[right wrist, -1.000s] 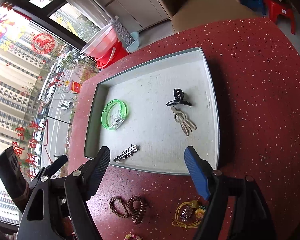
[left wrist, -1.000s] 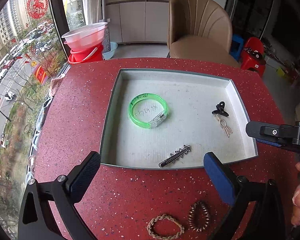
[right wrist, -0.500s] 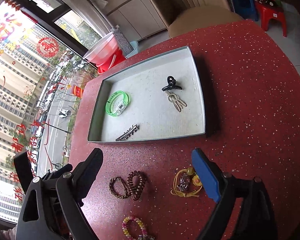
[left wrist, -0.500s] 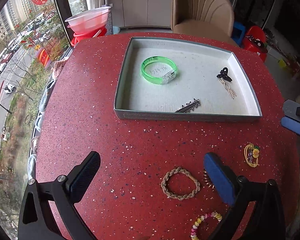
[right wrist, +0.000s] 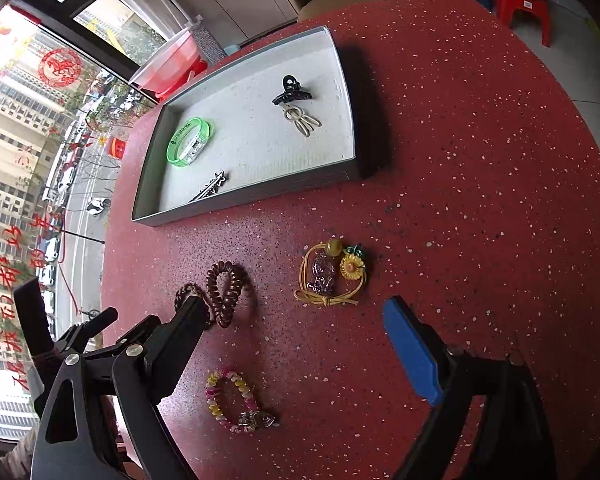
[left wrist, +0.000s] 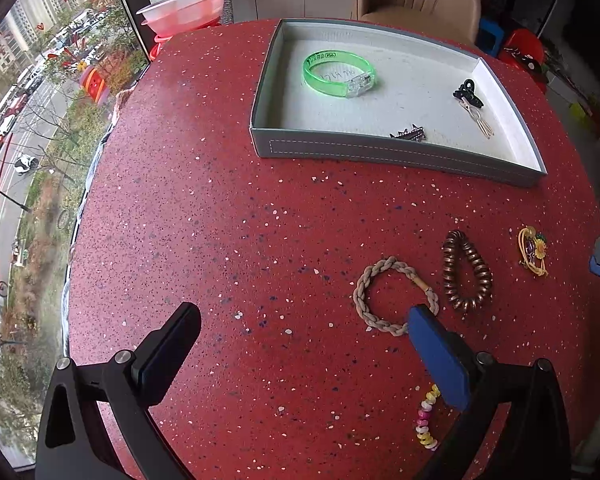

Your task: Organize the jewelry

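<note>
While both grippers are hanging over the near part of the red speckled table (left wrist: pixel 220 208), neither is holding anything. The left gripper (left wrist: pixel 300 344) is standing with its jaws spread wide over bare tabletop, its blue right finger (left wrist: pixel 436 356) overlapping the near edge of the braided rope bracelet (left wrist: pixel 394 294). The right gripper (right wrist: pixel 296 328) has just been opening and is now gaping wide, with nothing between its jaws but table; the yellow cord charm with a sunflower (right wrist: pixel 330 274) is lying just beyond the gap.

Four loose pieces are waiting on the table near the grippers: the braided rope bracelet, the brown coil hair tie (left wrist: pixel 466 270) just to its right, the cord charm further right, and a pastel bead bracelet (right wrist: pixel 236 400) nearest of all.

The grey tray (left wrist: pixel 380 150) is sitting at the far side of the table, well apart from these pieces. Inside it, a green wristband (left wrist: pixel 336 74) is lying at the far left, a black claw clip (left wrist: pixel 468 94) and a pale metal hairpin (left wrist: pixel 480 118) at the right, touching or nearly so, and a dark spiked hair clip (left wrist: pixel 408 135) against the near wall.
</note>
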Tool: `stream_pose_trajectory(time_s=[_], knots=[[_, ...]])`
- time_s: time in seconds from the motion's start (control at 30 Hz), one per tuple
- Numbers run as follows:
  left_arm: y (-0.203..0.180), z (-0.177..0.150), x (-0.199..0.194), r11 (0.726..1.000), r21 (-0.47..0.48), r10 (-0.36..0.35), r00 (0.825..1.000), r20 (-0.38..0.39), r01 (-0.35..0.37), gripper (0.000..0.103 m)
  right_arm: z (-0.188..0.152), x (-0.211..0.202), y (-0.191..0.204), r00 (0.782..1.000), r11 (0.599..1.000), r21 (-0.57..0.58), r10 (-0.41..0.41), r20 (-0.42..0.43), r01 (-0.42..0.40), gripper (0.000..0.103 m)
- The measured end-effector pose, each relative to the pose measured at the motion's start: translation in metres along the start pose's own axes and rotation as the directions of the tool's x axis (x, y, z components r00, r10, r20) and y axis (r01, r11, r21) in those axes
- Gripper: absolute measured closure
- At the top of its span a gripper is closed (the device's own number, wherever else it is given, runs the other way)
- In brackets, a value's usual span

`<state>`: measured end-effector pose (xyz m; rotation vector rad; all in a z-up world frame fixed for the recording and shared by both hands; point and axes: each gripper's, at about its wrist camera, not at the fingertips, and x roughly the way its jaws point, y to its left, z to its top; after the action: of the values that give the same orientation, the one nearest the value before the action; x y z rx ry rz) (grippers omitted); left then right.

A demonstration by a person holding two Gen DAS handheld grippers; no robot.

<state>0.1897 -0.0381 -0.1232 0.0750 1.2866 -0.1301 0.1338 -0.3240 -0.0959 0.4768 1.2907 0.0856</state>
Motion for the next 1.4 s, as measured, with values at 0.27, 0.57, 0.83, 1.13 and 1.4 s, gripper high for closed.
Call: stream_pose_trajectory(time_s=[0.27,0.57,0.83,1.13,1.4], knots=[[0.002,-0.006,0.012,1.0,-0.007,0.022,1.0,-0.021,-0.022,0.0,0.001,0.014,-0.029,0.989,0.988,0.053,-0.14,-0.036,0.142,0.011],[-0.002,0.004,0.02,1.0,0.01,0.024,1.0,-0.018,-0.024,0.0,0.011,0.034,-0.034,0.975,0.976,-0.029,-0.218,-0.049,0.217,0.028],[-0.012,0.008,0.027,0.998,0.053,0.023,1.0,-0.018,-0.022,0.0,0.018,0.049,-0.016,0.965,0.956,-0.147,-0.26,-0.032,0.253,0.04],[-0.034,0.004,0.027,0.994,0.104,0.043,0.999,-0.002,-0.042,0.006,0.014,0.07,0.02,0.937,0.891,-0.303,-0.349,0.017,0.337,0.051],[-0.056,-0.003,0.017,0.983,0.186,0.0,1.0,0.023,-0.004,0.041,-0.006,0.066,0.038,0.944,0.891,-0.326,-0.329,0.014,0.315,0.084]])
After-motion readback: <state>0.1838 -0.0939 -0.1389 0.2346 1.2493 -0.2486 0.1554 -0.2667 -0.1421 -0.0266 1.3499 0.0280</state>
